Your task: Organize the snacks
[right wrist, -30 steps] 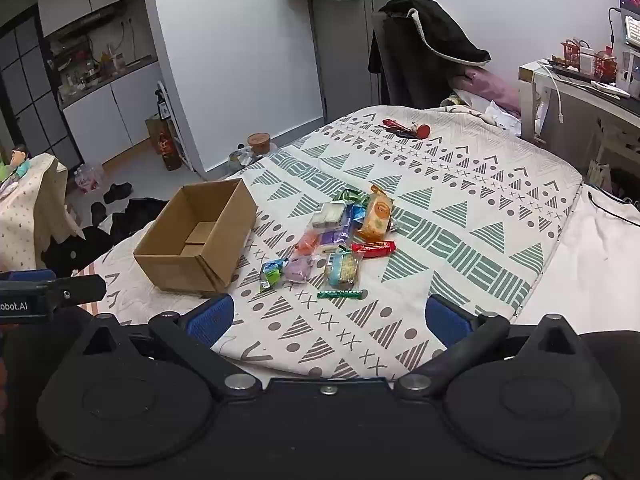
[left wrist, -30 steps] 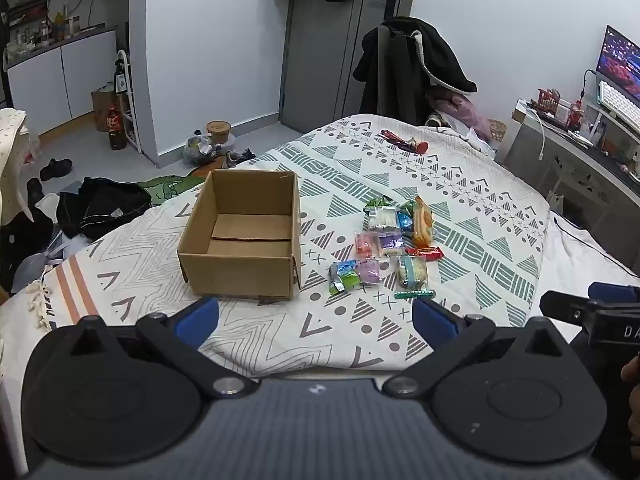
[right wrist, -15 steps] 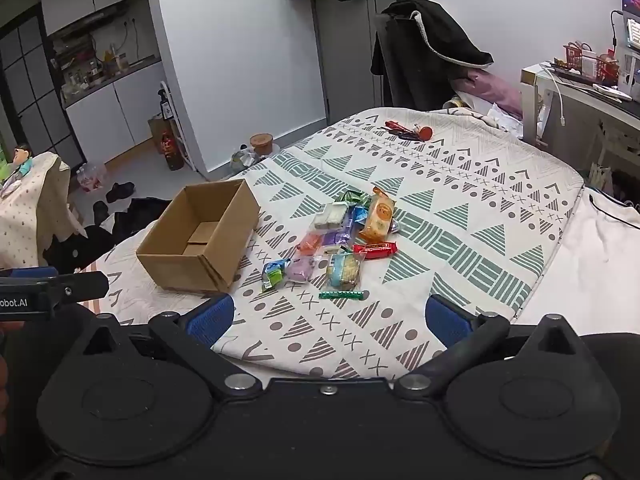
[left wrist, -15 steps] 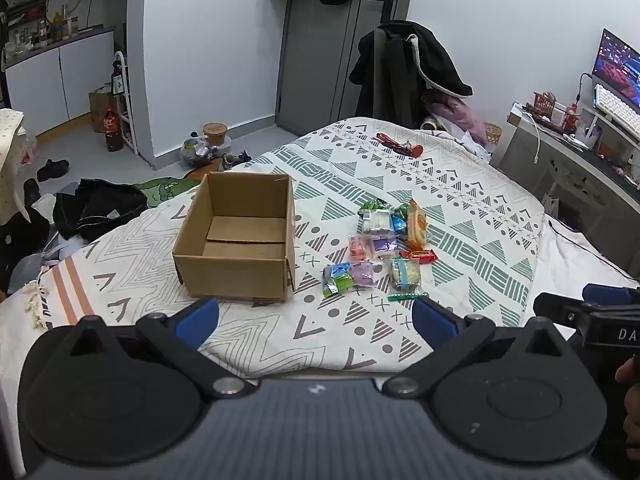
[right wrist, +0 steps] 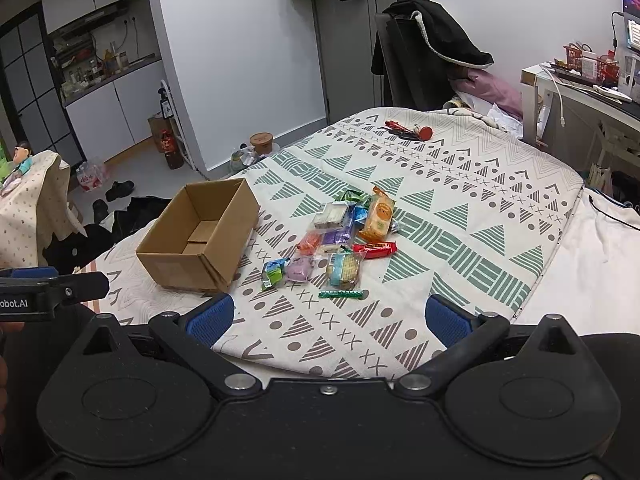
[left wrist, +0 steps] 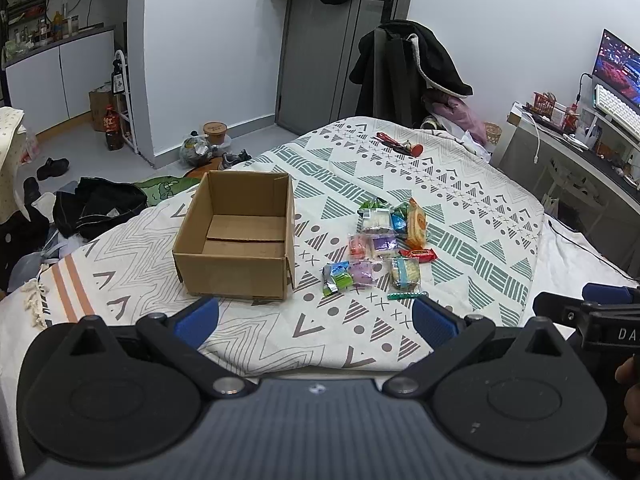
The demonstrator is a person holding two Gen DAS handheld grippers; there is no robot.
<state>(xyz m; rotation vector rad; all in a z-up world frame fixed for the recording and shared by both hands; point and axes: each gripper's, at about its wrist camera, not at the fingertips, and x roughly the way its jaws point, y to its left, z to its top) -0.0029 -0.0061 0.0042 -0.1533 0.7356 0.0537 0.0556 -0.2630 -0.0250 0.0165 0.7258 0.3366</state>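
Note:
An open, empty cardboard box (left wrist: pixel 240 240) (right wrist: pixel 198 236) sits on the patterned bedspread. To its right lies a cluster of several wrapped snacks (left wrist: pixel 380 248) (right wrist: pixel 344 240): an orange packet (right wrist: pixel 378 216), a red bar (right wrist: pixel 376 250) and a thin green stick (right wrist: pixel 343 294) nearest me. My left gripper (left wrist: pixel 316 322) hovers open near the bed's front edge, short of the box and snacks. My right gripper (right wrist: pixel 328 318) is also open with nothing between its fingers, facing the green stick from a distance.
A red-handled tool (left wrist: pixel 400 146) lies at the far end of the bed. A chair draped with a dark coat (left wrist: pixel 408 68) stands behind it, a desk with monitor (left wrist: pixel 580 120) at right. Clothes and shoes litter the floor (left wrist: pixel 96 204) at left.
Both grippers have drawn back and risen slightly, so the box and snacks look a little smaller and farther. Nothing on the bed has moved.

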